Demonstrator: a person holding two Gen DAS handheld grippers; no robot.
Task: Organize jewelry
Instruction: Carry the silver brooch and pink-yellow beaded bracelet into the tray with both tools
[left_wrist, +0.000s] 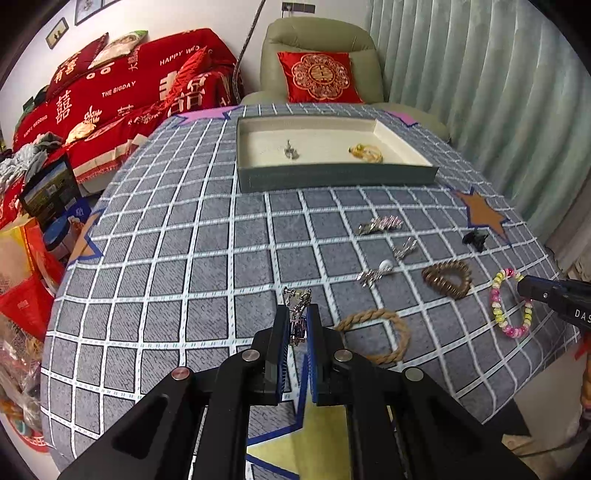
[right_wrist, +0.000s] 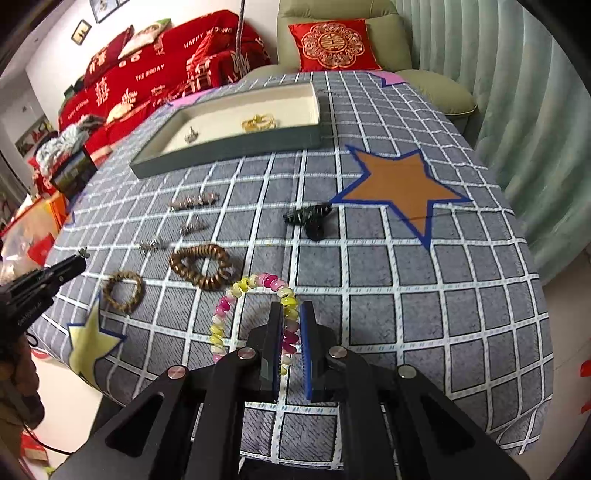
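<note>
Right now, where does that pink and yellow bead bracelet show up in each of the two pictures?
Left wrist view: the bead bracelet sits at the far right, its upper edge at the right gripper.
Right wrist view: the bracelet is low in the centre, clamped between the right gripper's fingers.
Shared landmark: the brown coiled hair tie lies just left of it in both views.
</note>
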